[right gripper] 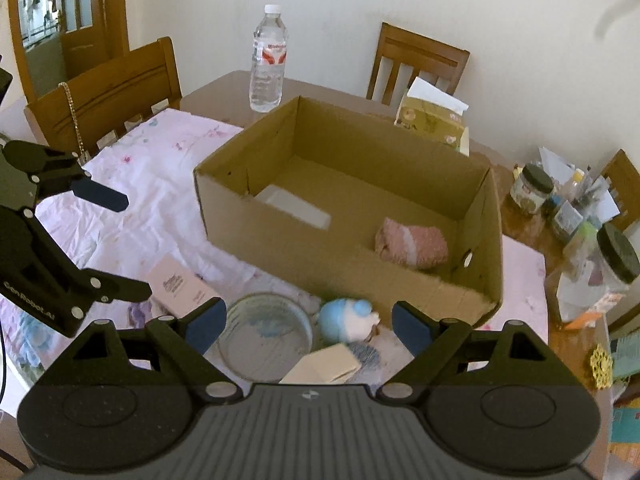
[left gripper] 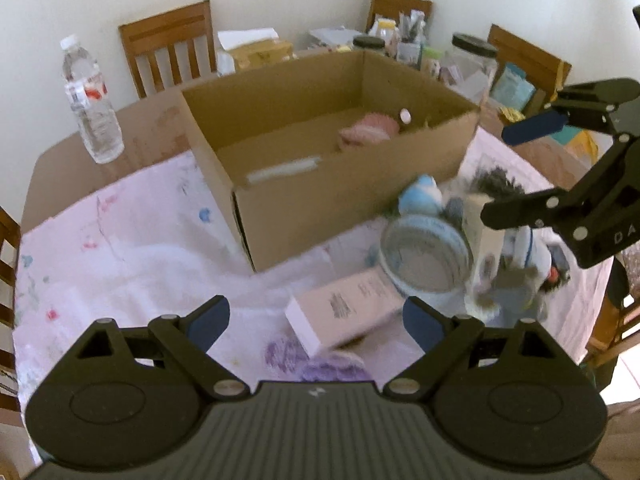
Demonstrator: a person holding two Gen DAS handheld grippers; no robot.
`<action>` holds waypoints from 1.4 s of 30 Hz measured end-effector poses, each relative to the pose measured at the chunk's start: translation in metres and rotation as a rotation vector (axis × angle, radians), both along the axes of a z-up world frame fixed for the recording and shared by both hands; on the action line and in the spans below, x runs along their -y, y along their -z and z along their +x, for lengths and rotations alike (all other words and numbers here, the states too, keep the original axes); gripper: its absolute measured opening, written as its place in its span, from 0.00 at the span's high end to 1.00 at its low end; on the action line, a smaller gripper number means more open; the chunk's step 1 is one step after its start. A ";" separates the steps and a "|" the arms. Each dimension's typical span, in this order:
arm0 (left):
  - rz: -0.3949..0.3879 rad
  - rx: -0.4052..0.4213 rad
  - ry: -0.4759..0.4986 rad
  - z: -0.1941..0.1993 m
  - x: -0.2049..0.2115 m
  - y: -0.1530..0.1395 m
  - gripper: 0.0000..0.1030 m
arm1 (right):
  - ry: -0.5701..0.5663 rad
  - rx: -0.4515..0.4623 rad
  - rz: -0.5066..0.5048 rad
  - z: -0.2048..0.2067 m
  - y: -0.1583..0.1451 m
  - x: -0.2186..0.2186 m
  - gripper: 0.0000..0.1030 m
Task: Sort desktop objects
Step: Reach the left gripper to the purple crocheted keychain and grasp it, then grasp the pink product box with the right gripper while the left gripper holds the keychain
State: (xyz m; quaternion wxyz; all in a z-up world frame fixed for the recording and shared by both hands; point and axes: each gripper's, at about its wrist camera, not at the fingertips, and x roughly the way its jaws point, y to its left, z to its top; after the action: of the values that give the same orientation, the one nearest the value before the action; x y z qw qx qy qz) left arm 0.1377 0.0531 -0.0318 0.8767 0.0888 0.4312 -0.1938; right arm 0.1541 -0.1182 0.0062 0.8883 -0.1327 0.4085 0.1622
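Note:
An open cardboard box [left gripper: 348,200] [right gripper: 256,236] stands mid-table; inside lie a pink folded cloth [left gripper: 366,130] [right gripper: 412,246] and a white flat box [left gripper: 282,170] [right gripper: 294,206]. In front of it lie a pink carton [left gripper: 346,310] [right gripper: 180,284], a round tin [left gripper: 426,258] [right gripper: 266,336], a blue-white plush [left gripper: 422,196] [right gripper: 348,318] and a beige carton [right gripper: 326,364]. My left gripper [left gripper: 316,320] is open and empty above the pink carton; it also shows in the right wrist view [right gripper: 134,246]. My right gripper [right gripper: 310,322] is open and empty above the tin and plush; it also shows in the left wrist view [left gripper: 496,174].
A water bottle [left gripper: 90,100] [right gripper: 268,60] stands behind the box. Jars [right gripper: 600,276], papers and a tissue box [right gripper: 432,120] crowd the table's far side. Wooden chairs [left gripper: 172,46] ring the table. A pink cloth [left gripper: 120,232] covers the tabletop.

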 end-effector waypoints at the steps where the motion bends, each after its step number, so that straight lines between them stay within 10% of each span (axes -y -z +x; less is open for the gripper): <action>1: 0.001 -0.003 -0.004 -0.002 0.000 0.003 0.09 | 0.004 -0.003 0.001 -0.003 0.002 -0.001 0.10; 10: 0.028 0.003 0.009 -0.017 0.008 0.032 0.12 | 0.016 -0.017 -0.010 -0.026 0.022 -0.013 0.10; 21: 0.063 -0.003 0.015 -0.022 0.014 0.058 0.42 | -0.016 -0.049 -0.015 -0.036 0.039 -0.021 0.10; 42: 0.036 -0.056 0.032 -0.020 0.001 0.059 0.55 | -0.133 -0.034 -0.044 -0.019 0.038 -0.032 0.10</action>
State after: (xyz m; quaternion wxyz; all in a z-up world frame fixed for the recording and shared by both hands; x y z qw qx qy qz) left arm 0.1175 0.0526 -0.0909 0.8592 0.1059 0.4577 -0.2025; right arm 0.1353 -0.0866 -0.0317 0.8655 -0.1763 0.4172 0.2139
